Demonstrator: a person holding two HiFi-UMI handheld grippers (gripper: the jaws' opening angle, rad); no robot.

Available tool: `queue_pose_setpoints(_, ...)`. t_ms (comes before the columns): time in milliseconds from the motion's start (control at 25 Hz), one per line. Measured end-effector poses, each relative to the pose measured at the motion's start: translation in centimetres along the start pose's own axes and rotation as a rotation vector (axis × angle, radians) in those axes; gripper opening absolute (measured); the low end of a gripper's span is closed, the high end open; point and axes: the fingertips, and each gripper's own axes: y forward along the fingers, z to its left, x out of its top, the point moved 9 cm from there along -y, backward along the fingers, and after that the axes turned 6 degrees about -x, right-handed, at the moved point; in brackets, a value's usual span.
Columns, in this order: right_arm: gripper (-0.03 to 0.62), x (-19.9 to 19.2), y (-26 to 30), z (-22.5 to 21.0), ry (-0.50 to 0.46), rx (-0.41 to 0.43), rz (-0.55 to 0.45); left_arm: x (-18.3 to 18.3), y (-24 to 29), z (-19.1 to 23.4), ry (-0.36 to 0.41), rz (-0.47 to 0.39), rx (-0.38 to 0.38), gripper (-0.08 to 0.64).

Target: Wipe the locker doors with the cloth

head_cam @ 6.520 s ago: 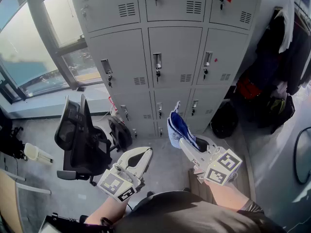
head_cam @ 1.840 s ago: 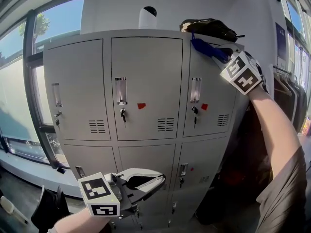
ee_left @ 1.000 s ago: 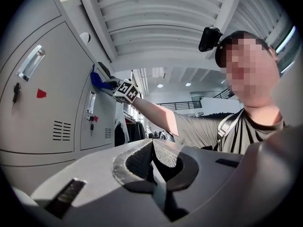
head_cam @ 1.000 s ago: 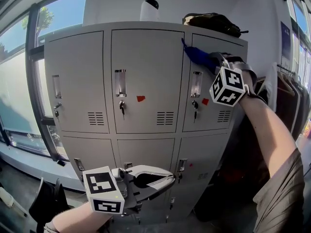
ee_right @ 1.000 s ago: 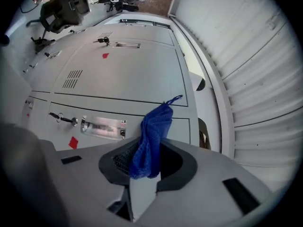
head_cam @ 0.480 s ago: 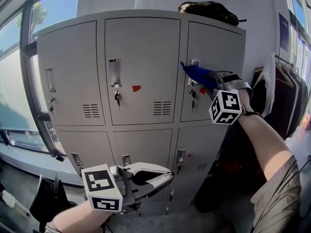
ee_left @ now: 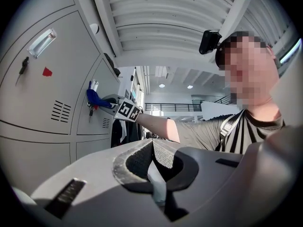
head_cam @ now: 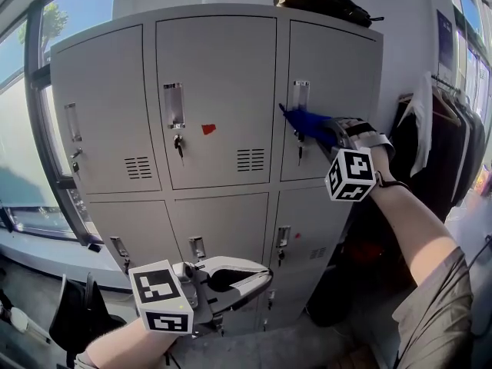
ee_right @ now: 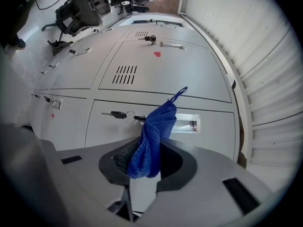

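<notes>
Head view: right gripper [head_cam: 338,131] raised at the upper right locker door [head_cam: 330,75] of the grey lockers [head_cam: 215,98], its fingers pinching a blue cloth [head_cam: 304,121]. The cloth is bunched long and narrow. Its long axis runs from the fingers leftward and slightly up, and the free end points at the door just beside the key [head_cam: 300,152] and below the handle recess [head_cam: 300,94]. Can't tell if the tip actually touches the metal.

Right gripper view: cloth [ee_right: 151,136] sticks straight out from between the fingers along the gripper [ee_right: 147,157] line. A small hanging loop [ee_right: 180,94] at the far tip aims at the door. The key [ee_right: 118,114] and handle recess [ee_right: 187,123] are right behind it.

Left gripper [head_cam: 265,279] is held low in front of the bottom lockers, well apart from the cloth. In the left gripper view the fingers [ee_left: 142,157] are pressed together at the tips with nothing between them.

A black bag [head_cam: 323,2] lies on top of the lockers, and clothes [head_cam: 446,144] hang at the right.
</notes>
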Motion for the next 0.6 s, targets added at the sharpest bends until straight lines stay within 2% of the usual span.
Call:
queue_pose_setpoints(240, 0.086, -0.4, -1.9, -0.5, 0.053, -0.041, 0.002, -0.3, -0.1, -0.6, -0.004, 0.002, 0.001, 0.009)
queue_pose_setpoints(400, 0.086, 0.6, -4.7, -0.1, 0.063, -0.062, -0.043, -0.7, 0.0, -0.9, -0.012, 0.002, -0.006, 0.008)
queue_pose_setpoints(600, 0.086, 3.1, -6.3, 3.2, 0.008, -0.041, -0.093, -1.4, 0.4, -1.1, -0.033, 0.005, -0.008, 0.009)
